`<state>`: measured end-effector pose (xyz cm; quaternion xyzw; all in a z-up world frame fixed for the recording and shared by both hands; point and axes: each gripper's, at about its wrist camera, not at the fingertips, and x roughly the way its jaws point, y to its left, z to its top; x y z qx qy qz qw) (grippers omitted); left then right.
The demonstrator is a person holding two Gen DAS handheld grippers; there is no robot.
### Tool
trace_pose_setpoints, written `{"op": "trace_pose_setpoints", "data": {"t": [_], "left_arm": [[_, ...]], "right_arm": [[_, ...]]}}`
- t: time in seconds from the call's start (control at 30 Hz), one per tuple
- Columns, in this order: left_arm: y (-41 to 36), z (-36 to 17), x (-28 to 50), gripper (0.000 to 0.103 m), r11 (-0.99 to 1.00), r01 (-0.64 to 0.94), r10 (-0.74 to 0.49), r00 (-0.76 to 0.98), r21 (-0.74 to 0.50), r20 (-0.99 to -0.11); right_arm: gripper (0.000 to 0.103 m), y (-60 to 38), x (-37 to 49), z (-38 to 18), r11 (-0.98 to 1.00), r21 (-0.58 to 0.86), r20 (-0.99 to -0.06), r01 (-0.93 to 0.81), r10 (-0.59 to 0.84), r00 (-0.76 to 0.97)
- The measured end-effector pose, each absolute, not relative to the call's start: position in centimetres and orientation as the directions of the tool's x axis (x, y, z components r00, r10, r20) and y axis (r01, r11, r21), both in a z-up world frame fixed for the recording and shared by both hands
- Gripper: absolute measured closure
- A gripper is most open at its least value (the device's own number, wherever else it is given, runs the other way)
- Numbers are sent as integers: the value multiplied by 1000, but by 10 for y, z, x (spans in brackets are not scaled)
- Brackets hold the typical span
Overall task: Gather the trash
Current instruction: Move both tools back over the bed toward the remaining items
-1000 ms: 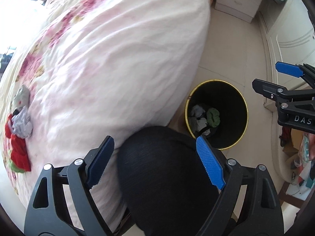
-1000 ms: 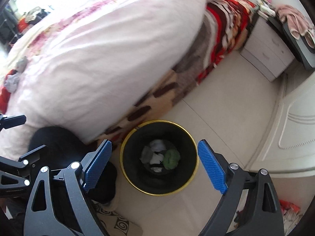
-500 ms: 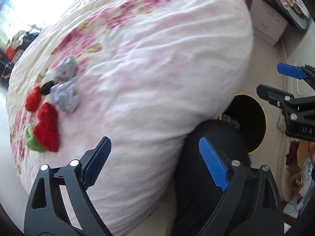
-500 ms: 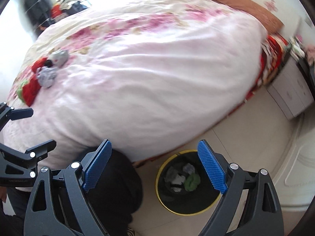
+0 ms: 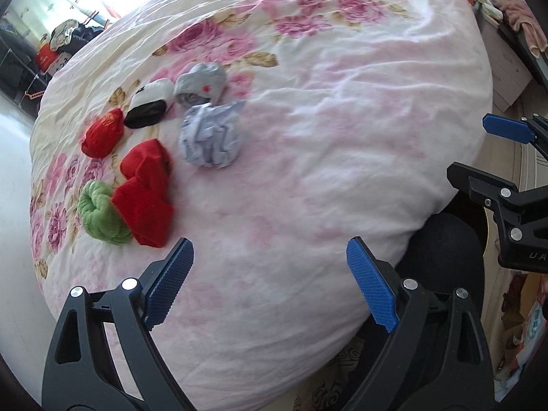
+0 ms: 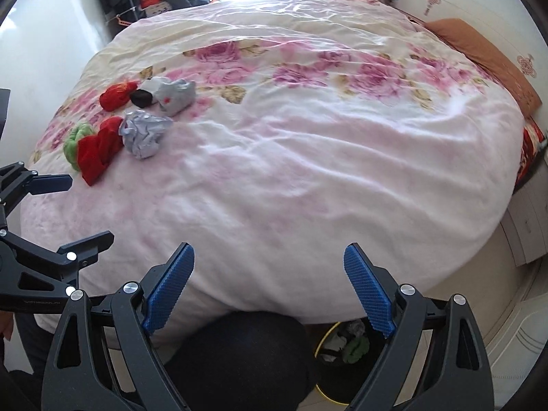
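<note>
Left gripper [image 5: 270, 284] spread wide, gripping nothing, poised over the near edge of a bed [image 5: 308, 137] under a floral quilt. Ahead and to the left of its fingers, a cluster of trash on the quilt: a crumpled pale wad [image 5: 212, 137] nearest the middle, a red piece [image 5: 145, 191] closer in with a green roll [image 5: 99, 217] touching its left side, then farther off a second red bundle [image 5: 102, 133], a black-and-white bundle [image 5: 150, 104] and a grey one [image 5: 200, 84]. Hard to say whether these are cloth or paper. Right gripper [image 6: 270, 286] likewise wide apart and empty, the same cluster far off to its front left, slightly blurred. Below and right of its fingers, a black bin [image 6: 339, 346] with a yellow rim, mostly hidden by the right finger and a dark rounded shape [image 6: 239, 352], probably the person's knee; only a green scrap and some pale scraps visible inside. In the left view, just a sliver of yellow rim behind the other gripper's frame at the right edge.
</note>
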<state>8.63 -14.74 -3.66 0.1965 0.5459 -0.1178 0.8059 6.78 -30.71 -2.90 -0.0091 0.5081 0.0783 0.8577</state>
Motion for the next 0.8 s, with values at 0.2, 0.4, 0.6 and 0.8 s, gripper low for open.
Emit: {"op": "trace_pose_setpoints", "data": {"t": [0.2, 0.4, 0.6, 0.8], "left_arm": [[-132, -39, 105, 14, 923, 351, 18, 373, 159, -927], [-139, -44, 115, 14, 967, 244, -20, 362, 74, -932], [-137, -52, 130, 14, 999, 23, -29, 360, -23, -932], [-137, -54, 148, 14, 989, -143, 10, 374, -47, -927]], "right_arm": [[18, -283, 93, -26, 979, 43, -876, -200, 133, 463], [18, -275, 143, -10, 950, 11, -864, -311, 166, 476], [17, -256, 201, -1, 858, -51, -866, -511, 217, 450], [17, -231, 238, -1, 731, -63, -873, -679, 290, 393]]}}
